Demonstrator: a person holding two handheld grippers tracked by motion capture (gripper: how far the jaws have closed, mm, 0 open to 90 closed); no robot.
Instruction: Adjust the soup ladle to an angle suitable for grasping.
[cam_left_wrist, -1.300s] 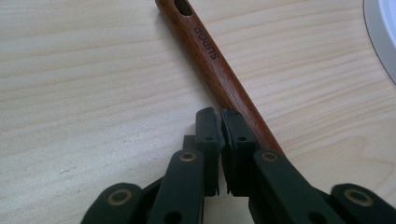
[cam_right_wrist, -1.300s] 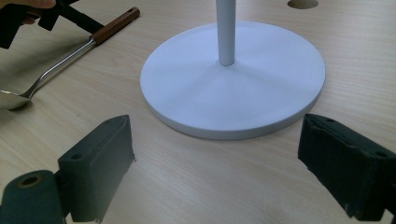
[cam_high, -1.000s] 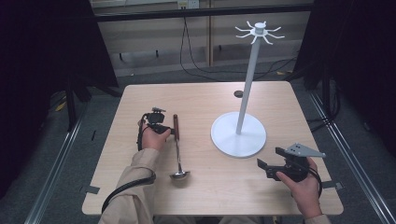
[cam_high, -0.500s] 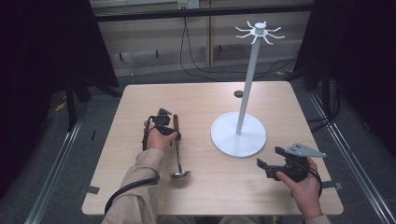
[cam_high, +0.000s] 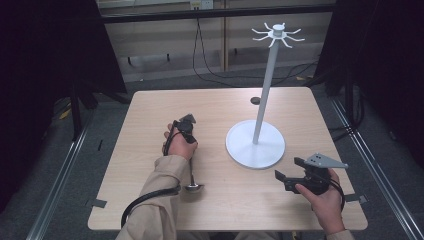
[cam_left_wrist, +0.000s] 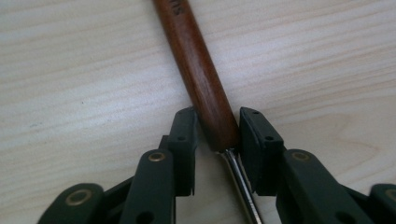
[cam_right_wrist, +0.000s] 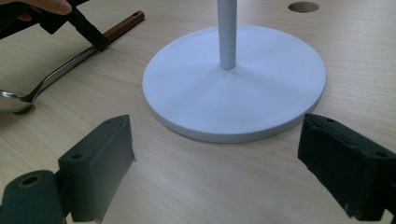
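Observation:
A ladle (cam_high: 192, 181) with a brown wooden handle (cam_left_wrist: 201, 79) and a steel bowl lies on the wooden table (cam_high: 150, 115), left of the white stand. My left gripper (cam_high: 186, 126) points down over the handle, and the hand hides most of it in the high view. In the left gripper view its jaws (cam_left_wrist: 217, 135) have just been closing and now press both sides of the handle's lower end, where the steel shaft begins. The ladle (cam_right_wrist: 60, 70) still rests on the table. My right gripper (cam_high: 287, 169) stands open at the front right, its jaws (cam_right_wrist: 215, 154) wide apart with nothing between them.
A white stand (cam_high: 255, 145) with a round base (cam_right_wrist: 233, 88) and a tall pole topped by a ring of hooks (cam_high: 277, 35) sits right of centre. A dark round hole (cam_high: 255, 100) is in the table behind it. Black curtains and metal rails surround the table.
My left hand has moved to the right, from beside the ladle's handle to over it. The ladle and the right hand have stayed in place.

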